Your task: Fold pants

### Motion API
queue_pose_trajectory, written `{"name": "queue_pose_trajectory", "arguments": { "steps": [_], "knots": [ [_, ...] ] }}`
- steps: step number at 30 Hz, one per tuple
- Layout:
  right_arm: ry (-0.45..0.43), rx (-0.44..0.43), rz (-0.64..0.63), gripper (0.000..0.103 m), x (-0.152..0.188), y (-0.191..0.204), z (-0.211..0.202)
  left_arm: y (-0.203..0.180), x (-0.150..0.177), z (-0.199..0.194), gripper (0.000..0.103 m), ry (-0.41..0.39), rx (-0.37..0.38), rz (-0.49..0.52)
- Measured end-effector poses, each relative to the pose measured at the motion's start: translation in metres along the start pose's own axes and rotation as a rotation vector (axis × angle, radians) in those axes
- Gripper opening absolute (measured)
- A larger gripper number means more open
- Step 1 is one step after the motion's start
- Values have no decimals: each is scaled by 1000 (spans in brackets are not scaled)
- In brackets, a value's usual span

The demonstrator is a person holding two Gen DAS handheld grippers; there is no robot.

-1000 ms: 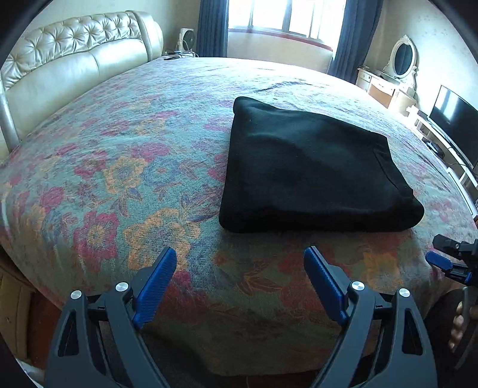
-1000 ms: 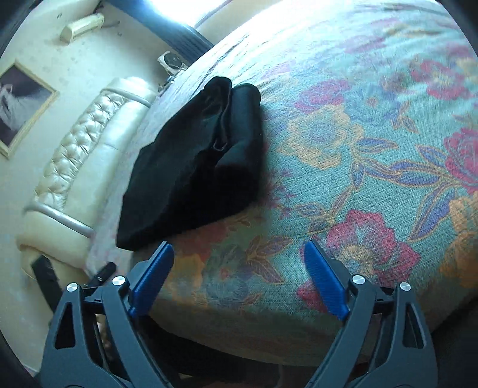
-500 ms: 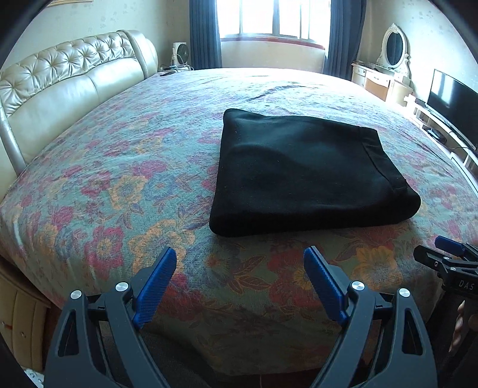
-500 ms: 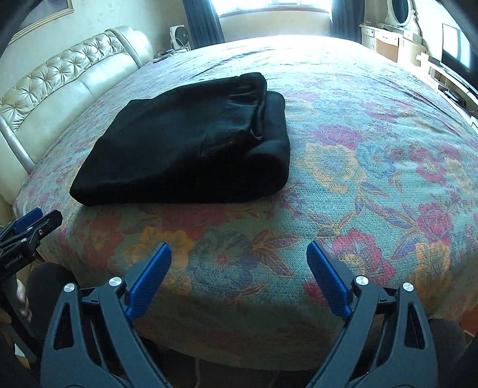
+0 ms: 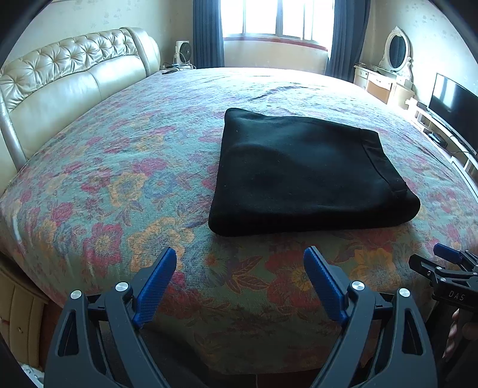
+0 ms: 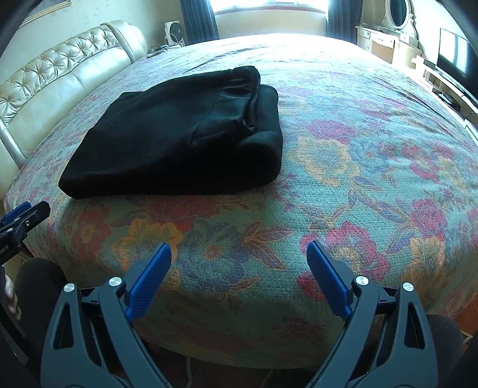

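Black pants (image 5: 304,173) lie folded in a flat rectangle on the floral bedspread (image 5: 125,167), near the front edge of the bed. They also show in the right wrist view (image 6: 179,134), with the folded waistband end at the right. My left gripper (image 5: 240,258) is open and empty, held off the front edge of the bed, short of the pants. My right gripper (image 6: 239,253) is open and empty, also off the bed edge, to the right of the pants. Each gripper shows at the edge of the other's view.
A cream tufted headboard (image 5: 65,83) runs along the left. A window with dark curtains (image 5: 269,18) is at the far end. A dresser with an oval mirror (image 5: 394,59) and a TV (image 5: 454,107) stand at the right.
Both grippers have drawn back and levelled out. The right wrist view has swung from a tilted look to a straight one. The pants have not moved. Both jaws stay open.
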State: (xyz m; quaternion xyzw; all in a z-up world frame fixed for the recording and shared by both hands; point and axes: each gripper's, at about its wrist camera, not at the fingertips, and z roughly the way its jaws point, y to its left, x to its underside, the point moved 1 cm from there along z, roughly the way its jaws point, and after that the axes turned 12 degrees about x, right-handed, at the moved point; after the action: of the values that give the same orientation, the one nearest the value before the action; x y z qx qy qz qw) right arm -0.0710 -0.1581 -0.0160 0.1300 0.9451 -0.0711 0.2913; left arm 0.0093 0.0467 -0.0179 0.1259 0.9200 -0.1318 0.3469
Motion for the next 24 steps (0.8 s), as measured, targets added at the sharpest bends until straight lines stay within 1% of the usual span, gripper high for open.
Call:
{"name": "queue_pose_trajectory", "arguments": {
  "steps": [11, 21, 24],
  "knots": [
    [4, -5, -7, 92, 1, 3, 1, -8, 0, -2, 86, -25, -30, 46],
    [8, -12, -3, 92, 2, 2, 1, -13, -2, -7, 86, -49, 31, 39],
    [9, -15, 0, 92, 3, 3, 1, -14, -2, -9, 86, -58, 28, 30]
  ]
}}
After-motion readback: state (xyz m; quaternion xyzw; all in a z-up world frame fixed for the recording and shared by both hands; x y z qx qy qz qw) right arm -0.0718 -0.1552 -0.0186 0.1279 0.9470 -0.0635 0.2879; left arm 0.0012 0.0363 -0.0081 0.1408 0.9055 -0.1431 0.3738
